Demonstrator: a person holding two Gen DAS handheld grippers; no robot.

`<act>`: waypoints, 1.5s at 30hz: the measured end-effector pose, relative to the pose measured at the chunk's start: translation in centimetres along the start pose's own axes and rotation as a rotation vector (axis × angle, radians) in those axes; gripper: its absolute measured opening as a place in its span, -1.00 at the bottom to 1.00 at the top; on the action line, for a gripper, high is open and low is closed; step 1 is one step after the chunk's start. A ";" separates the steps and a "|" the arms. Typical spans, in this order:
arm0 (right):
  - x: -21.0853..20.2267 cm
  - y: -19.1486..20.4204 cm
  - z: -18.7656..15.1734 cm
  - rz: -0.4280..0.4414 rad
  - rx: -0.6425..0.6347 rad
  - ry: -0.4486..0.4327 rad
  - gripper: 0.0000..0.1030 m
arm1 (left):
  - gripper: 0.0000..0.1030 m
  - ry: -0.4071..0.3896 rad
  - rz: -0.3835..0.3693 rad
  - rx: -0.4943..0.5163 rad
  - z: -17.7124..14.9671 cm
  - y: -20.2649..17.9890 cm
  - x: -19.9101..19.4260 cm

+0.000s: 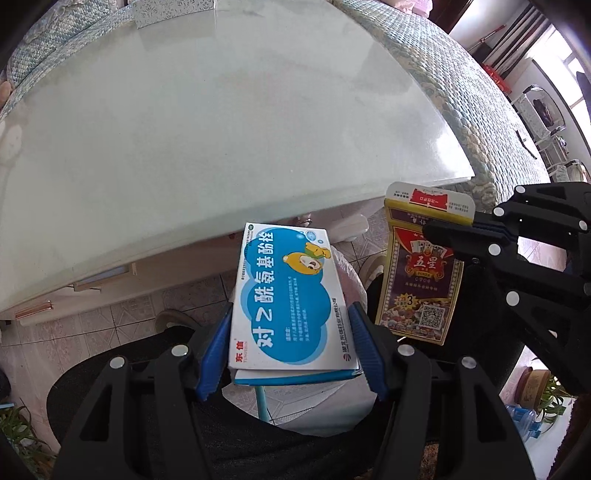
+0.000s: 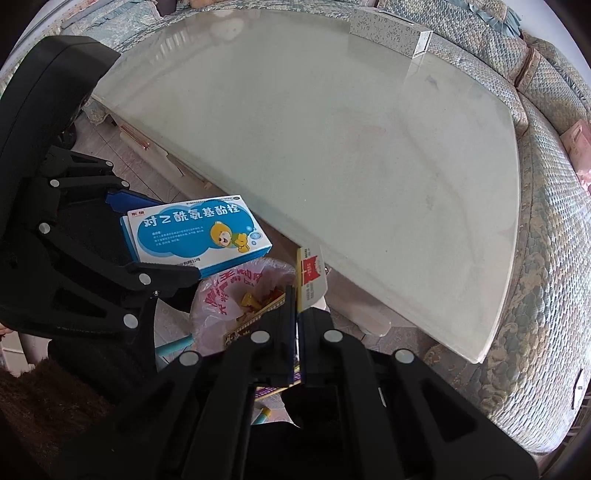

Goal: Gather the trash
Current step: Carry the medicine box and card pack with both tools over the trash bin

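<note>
My left gripper [image 1: 291, 310] is shut on a blue-and-white medicine box [image 1: 288, 299], its blue pads [image 1: 216, 350] pressing on the two long sides. To its right my right gripper [image 1: 432, 232] is shut on a flattened yellow-and-purple playing-card box [image 1: 421, 284]. In the right wrist view the card box [image 2: 312, 273] shows edge-on between the shut jaws of the right gripper [image 2: 297, 299]. The left gripper [image 2: 159, 236] holds the medicine box [image 2: 199, 232] at the left. Both boxes hang above a bin lined with a pink-printed plastic bag [image 2: 221, 295] that holds yellow scraps.
A frosted glass table [image 1: 221, 129] fills the space beyond the bin, with a patterned box [image 2: 388, 33] at its far edge. A quilted sofa [image 2: 546, 240] curves around the table. The floor is tiled [image 1: 110, 321]; potted plants [image 1: 554, 391] stand nearby.
</note>
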State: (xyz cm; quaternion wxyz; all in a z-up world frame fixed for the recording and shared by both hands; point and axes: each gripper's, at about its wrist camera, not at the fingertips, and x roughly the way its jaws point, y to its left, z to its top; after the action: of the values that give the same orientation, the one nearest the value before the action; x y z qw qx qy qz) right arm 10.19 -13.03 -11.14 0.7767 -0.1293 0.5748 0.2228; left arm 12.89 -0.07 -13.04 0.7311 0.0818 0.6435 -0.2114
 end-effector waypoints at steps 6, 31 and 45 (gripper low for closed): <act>2.8 0.4 -1.2 0.023 0.021 0.031 -0.95 | 0.16 0.039 -0.027 -0.004 -1.4 0.1 2.7; 16.3 -0.3 -5.3 0.085 0.145 0.158 -0.95 | 0.17 0.240 -0.060 -0.017 -3.6 1.5 17.5; 23.0 -0.8 -6.7 0.097 0.199 0.252 -0.95 | 0.17 0.358 -0.017 -0.059 -4.3 2.5 24.3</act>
State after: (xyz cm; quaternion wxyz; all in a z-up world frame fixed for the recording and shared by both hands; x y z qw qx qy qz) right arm 10.53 -12.25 -35.05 0.6957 -0.0507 0.6925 0.1841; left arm 12.06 -1.07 -37.81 0.6053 0.0913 0.7698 -0.1808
